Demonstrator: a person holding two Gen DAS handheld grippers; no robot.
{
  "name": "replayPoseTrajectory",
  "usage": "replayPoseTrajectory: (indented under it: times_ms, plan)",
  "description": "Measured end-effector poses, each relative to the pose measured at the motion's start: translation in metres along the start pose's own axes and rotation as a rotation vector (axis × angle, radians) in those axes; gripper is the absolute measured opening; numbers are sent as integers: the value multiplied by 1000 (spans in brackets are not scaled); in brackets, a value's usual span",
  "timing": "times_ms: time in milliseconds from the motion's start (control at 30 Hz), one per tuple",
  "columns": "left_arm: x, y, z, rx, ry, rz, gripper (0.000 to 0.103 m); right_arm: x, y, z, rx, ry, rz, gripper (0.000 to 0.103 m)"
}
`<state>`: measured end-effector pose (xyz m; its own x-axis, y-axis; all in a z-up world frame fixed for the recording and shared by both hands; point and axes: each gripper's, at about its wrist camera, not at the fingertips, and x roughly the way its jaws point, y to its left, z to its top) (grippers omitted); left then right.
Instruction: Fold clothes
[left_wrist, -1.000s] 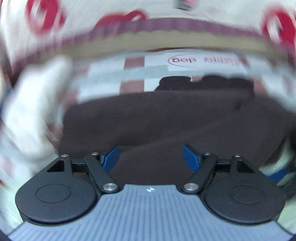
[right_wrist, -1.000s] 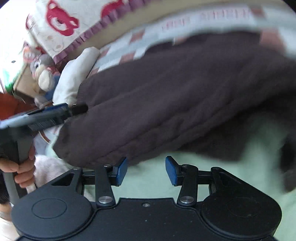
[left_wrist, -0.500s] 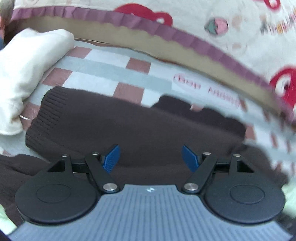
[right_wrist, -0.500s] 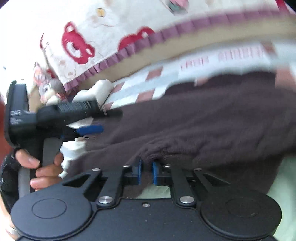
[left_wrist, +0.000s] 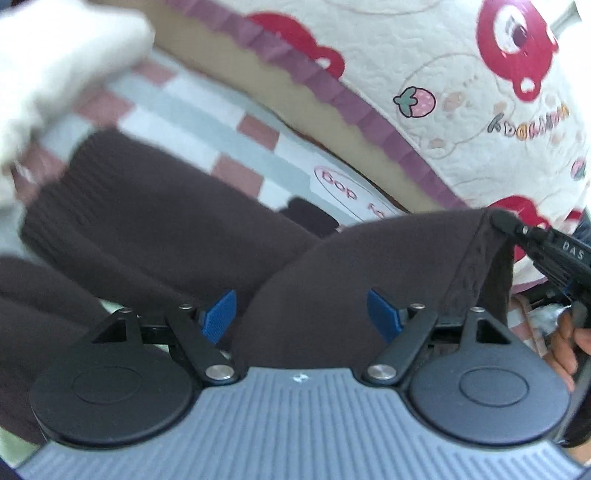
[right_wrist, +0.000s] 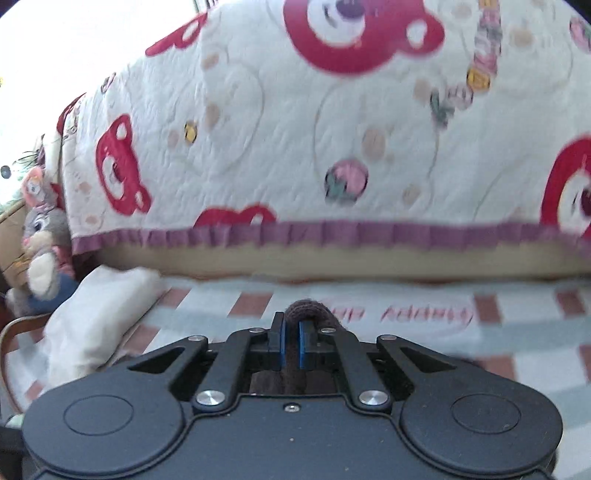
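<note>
Right tongs (right_wrist: 291, 345) risen, brown sweater (left_wrist: 155, 221) blurred

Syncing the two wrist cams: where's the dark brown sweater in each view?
Left wrist: dark brown sweater fills the middle, spread on the checked sheet, one corner lifted at right by the right gripper.
Right wrist: only a pinched fold shows, bottom centre, between the shut fingertips.
Shared landmark: the bear-print quilt with its purple frill behind.
</note>
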<state>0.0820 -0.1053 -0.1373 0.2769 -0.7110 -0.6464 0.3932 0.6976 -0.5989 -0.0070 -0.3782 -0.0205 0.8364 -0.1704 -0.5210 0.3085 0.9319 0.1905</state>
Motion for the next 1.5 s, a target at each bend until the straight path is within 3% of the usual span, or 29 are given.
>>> replayPoseTrajectory:
  times_ms: [133,233,300,367,433,533,667,767,900,1000,1100,1167,1267,1333,1433,1500]
  plan:
    - [8,-1,1,-18,38,30,78,7,-1,32,-52,-48,-74,7]
    - [17,-12,12,2,59,62,78,22,-7,76,-121,-124,-170,7]
    - [25,-28,32,55,44,77,78,33,-21,109,-33,-235,-329,8]
    - [34,-37,55,127,21,104,81,43,-42,130,118,-296,-421,23]
    - [48,-38,75,165,-1,135,85,53,-59,133,160,-248,-356,37]
    - [74,-27,80,192,6,207,85,64,-71,101,114,-128,-327,41]
    - [105,-9,57,274,156,280,85,62,-95,40,60,33,-366,42]
    - [106,-17,51,363,163,333,85,47,-118,-8,66,142,-391,43]
    - [104,-20,58,296,167,251,85,23,-140,-62,115,241,-398,43]
    - [107,-14,60,220,185,208,85,4,-147,-81,131,276,-377,44]
    - [106,-11,59,201,184,206,85,-29,-137,-82,101,199,-313,45]
    - [103,-12,58,196,179,201,85,-52,-130,-77,93,131,-240,60]
    - [89,-26,53,250,165,165,85,-68,-117,-78,70,131,-171,64]
    - [75,-43,46,327,149,129,85,-67,-112,-88,111,185,-141,64]
    - [58,-72,29,464,141,61,85,-66,-116,-118,334,260,-61,64]
    - [54,-89,12,544,160,-6,85,-55,-122,-150,562,369,-13,64]
